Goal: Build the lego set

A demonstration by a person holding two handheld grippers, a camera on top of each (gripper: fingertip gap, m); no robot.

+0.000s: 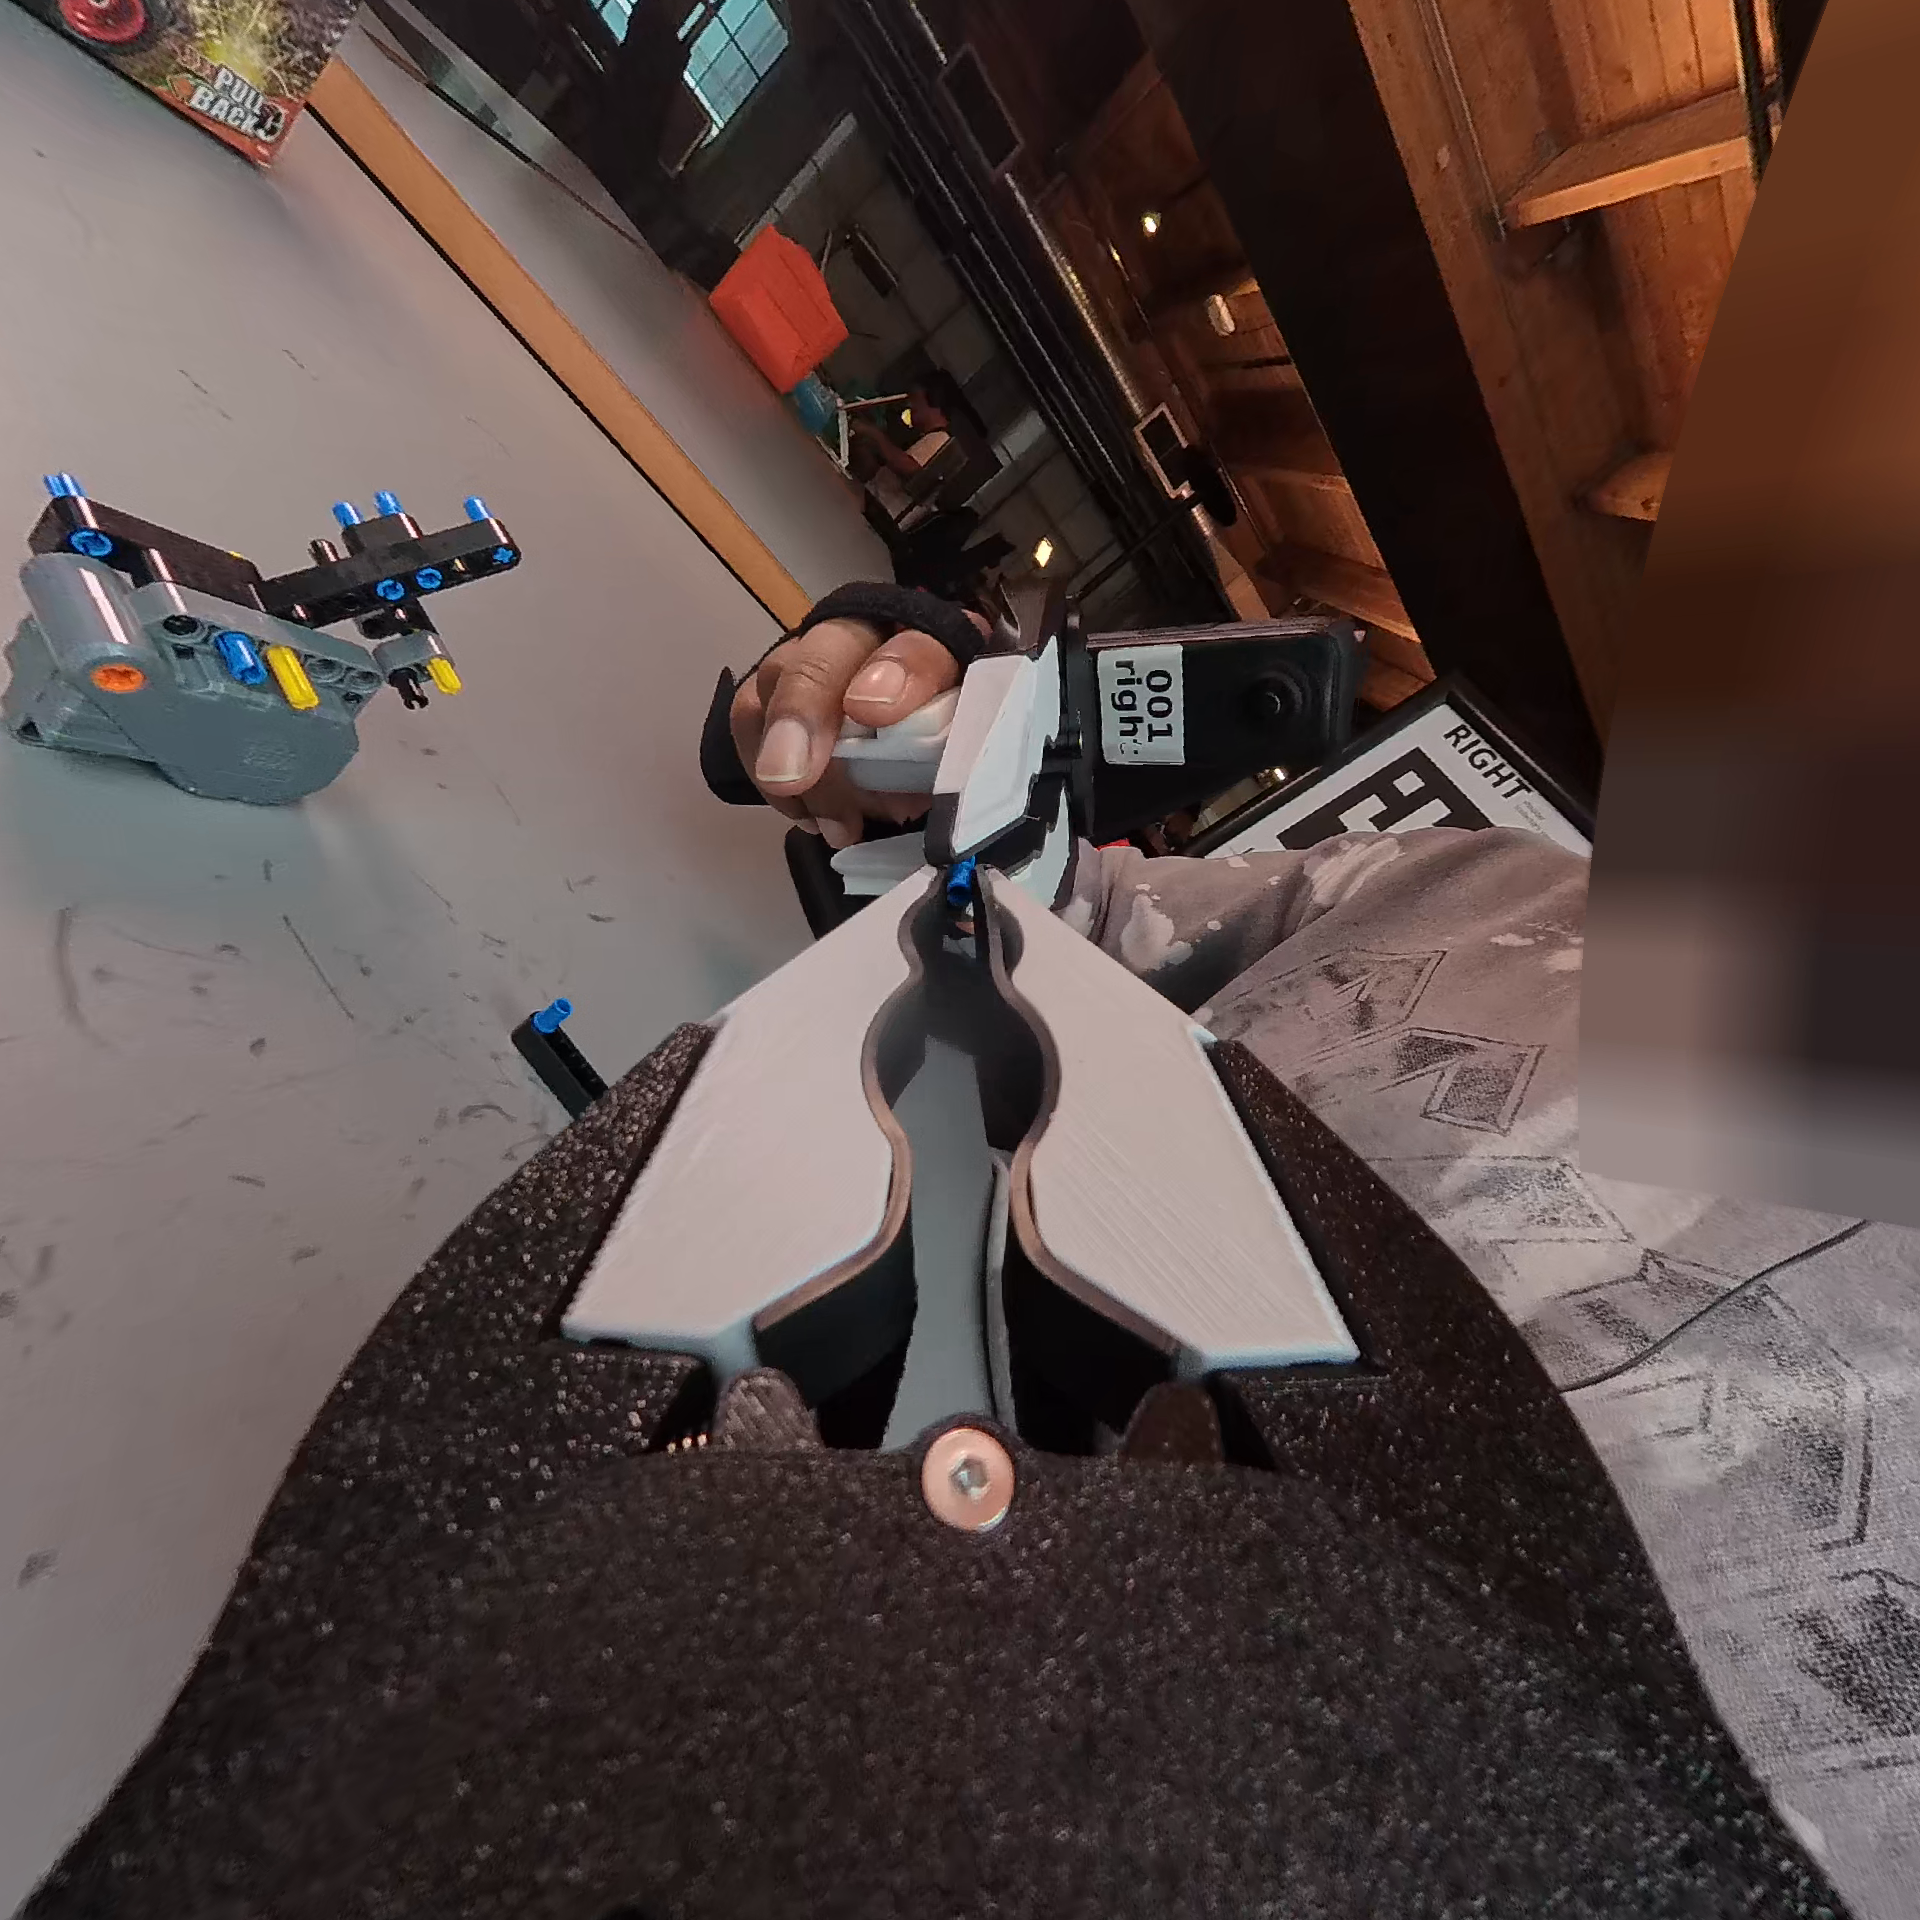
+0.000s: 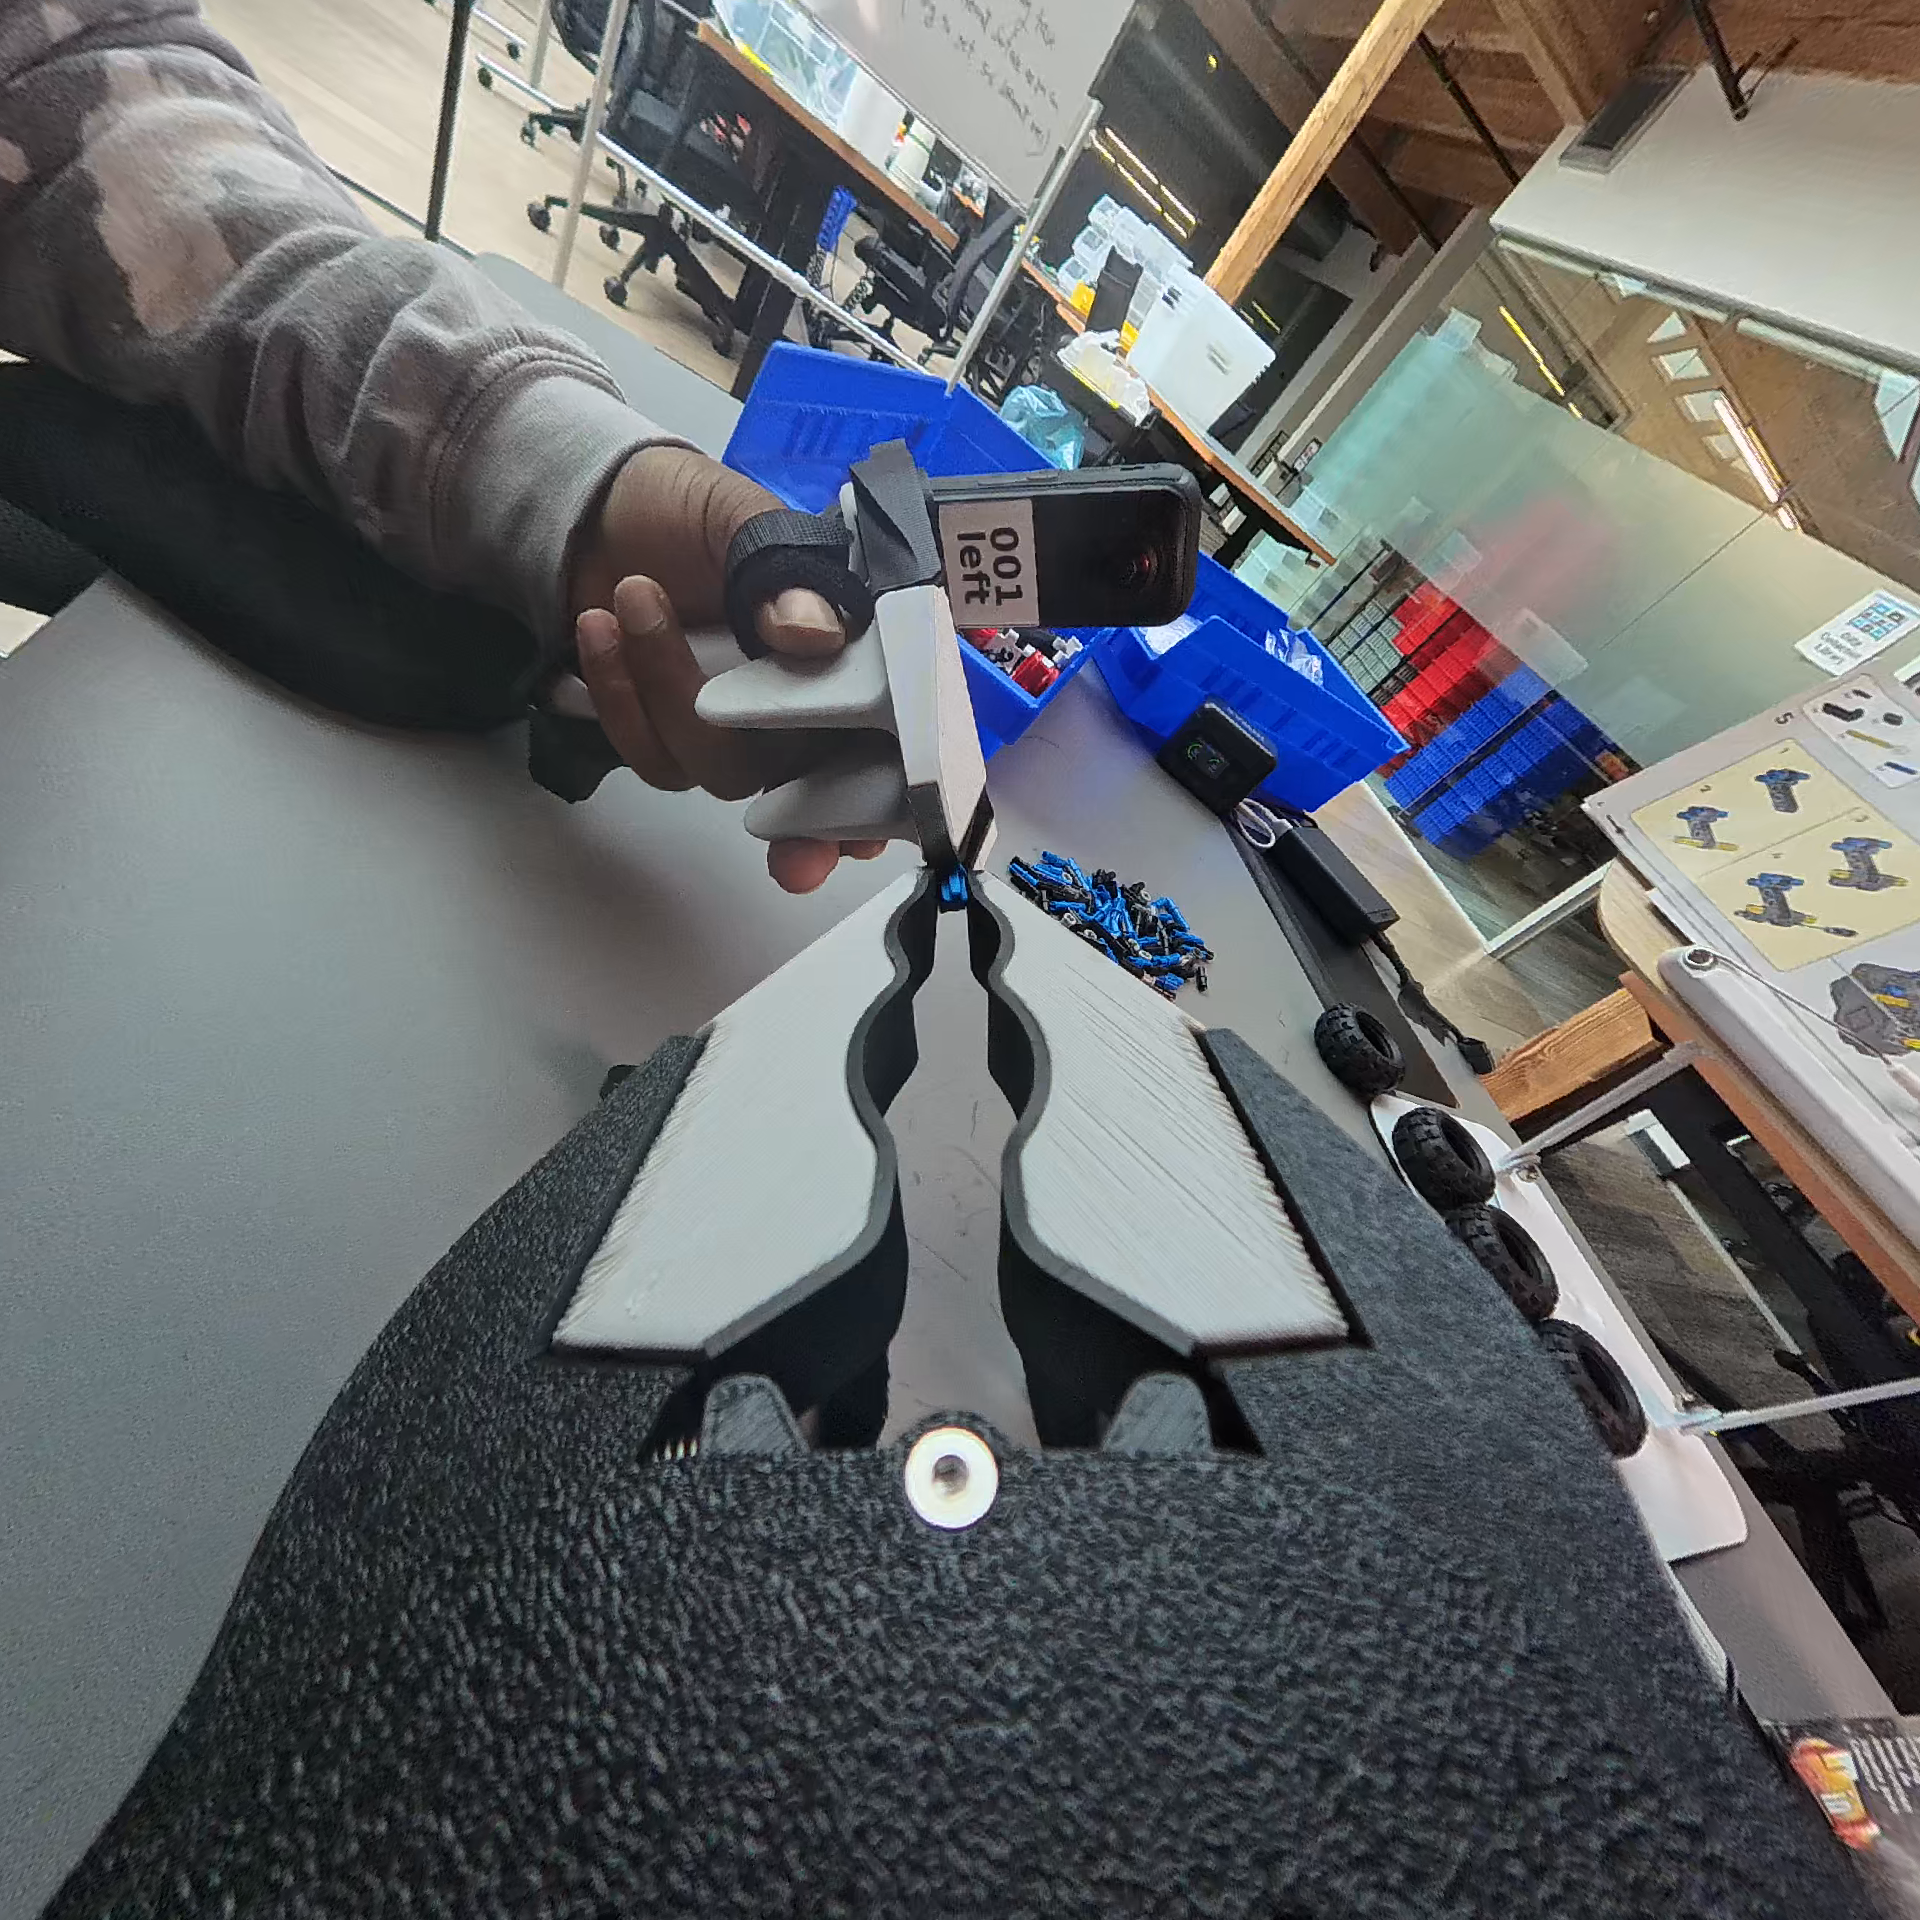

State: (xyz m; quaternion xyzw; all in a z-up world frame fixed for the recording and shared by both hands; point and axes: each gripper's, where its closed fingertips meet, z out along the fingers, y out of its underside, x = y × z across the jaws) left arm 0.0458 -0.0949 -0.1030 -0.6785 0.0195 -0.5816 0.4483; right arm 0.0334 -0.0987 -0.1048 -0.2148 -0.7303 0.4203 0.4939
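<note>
- Here, a small blue pin [image 1: 958,883] is held up in the air between the two gripper tips, well above the counter [image 1: 312,987].
- The left gripper [image 1: 961,896] is almost pressed together and is pinching the pin.
- The right gripper [image 2: 951,891] is pinching the same pin from the other end, tip to tip.
- The pin's long way seems to run from one gripper to the other.
- The half-built model [image 1: 229,634] is left on the counter, far off to the side of the left gripper.
- Probably the pin is being passed across.
</note>
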